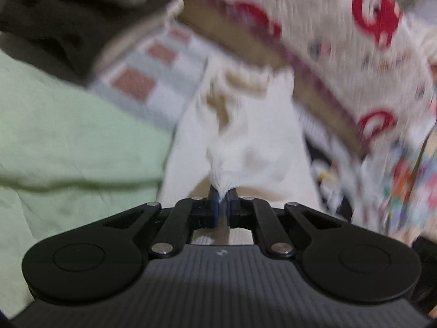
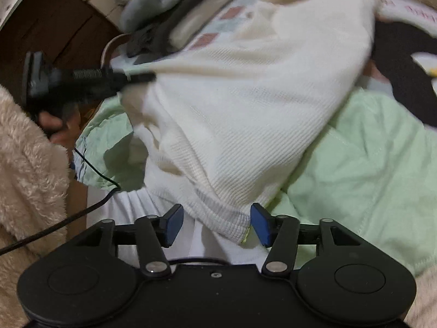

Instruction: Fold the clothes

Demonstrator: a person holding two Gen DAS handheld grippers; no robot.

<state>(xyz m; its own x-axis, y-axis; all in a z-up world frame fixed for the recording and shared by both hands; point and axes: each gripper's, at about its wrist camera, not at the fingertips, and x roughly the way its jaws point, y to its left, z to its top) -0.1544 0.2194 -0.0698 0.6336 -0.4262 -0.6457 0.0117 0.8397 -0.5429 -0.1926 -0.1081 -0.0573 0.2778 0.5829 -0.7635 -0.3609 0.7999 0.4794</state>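
Note:
A white waffle-knit garment [image 2: 245,109] lies spread over a pale green cloth [image 2: 368,164]. In the left wrist view my left gripper [image 1: 224,194] is shut on a pinched fold of the white garment [image 1: 245,142], which rises bunched from its jaws. The right wrist view shows that left gripper [image 2: 136,78] from the side, biting the garment's far left edge, with a hand [image 2: 54,125] on its grip. My right gripper [image 2: 217,222] stands open at the near edge. The garment's ribbed hem [image 2: 221,218] lies between its blue pads [image 2: 174,224], which do not press on it.
A pile of grey clothes [image 2: 164,8] sits at the back left on a checked cover [image 1: 153,68]. A cream blanket with red prints [image 1: 341,41] hangs across the upper right of the left wrist view. A fluffy beige sleeve [image 2: 27,164] and a black cable [image 2: 82,213] are at the left.

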